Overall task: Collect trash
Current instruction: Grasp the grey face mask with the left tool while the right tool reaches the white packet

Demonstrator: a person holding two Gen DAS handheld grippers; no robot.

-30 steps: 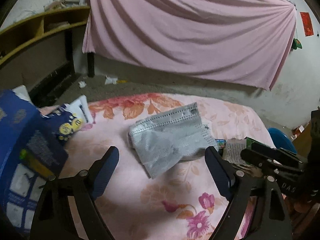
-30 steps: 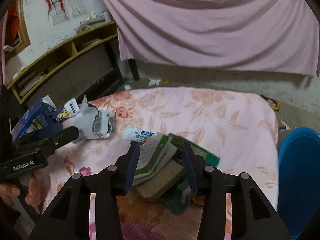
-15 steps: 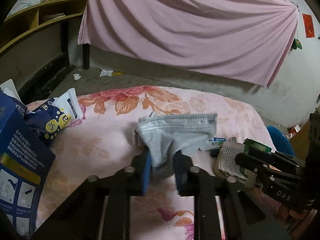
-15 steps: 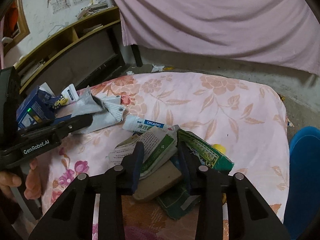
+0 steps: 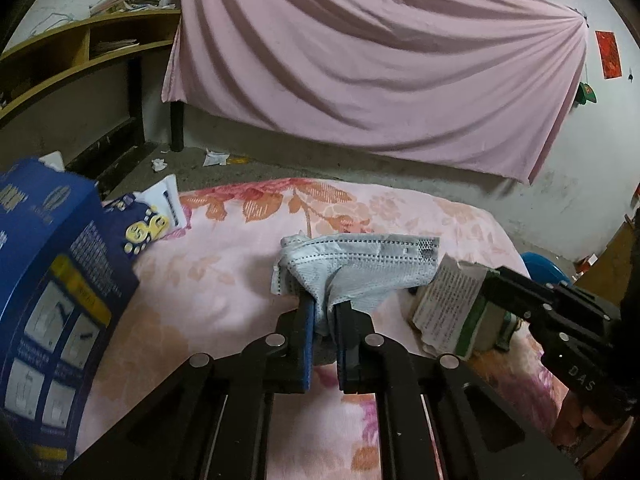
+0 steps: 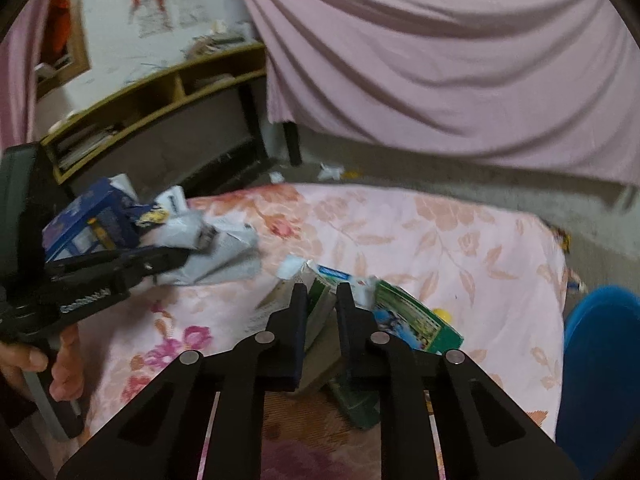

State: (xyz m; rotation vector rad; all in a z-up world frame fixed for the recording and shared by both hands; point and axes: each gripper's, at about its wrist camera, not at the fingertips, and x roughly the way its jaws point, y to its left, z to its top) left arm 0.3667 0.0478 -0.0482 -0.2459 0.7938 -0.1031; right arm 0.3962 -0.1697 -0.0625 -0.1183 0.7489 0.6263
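My left gripper is shut on a crumpled grey face mask, which is lifted a little above the floral pink cloth. My right gripper is shut on a flattened white and green carton, tilted up off a pile of trash. That pile holds a green box and a white tube. In the left wrist view the right gripper holds the carton just right of the mask. The right wrist view shows the left gripper with the mask at left.
A blue box and a blue snack packet lie at the cloth's left edge. A blue bin stands on the floor to the right. A wooden shelf and a pink curtain lie behind. A hand grips the left handle.
Both grippers went from open to shut: the left closed on the face mask and raised it, the right closed on the carton and tipped it up. Both views shifted slightly.
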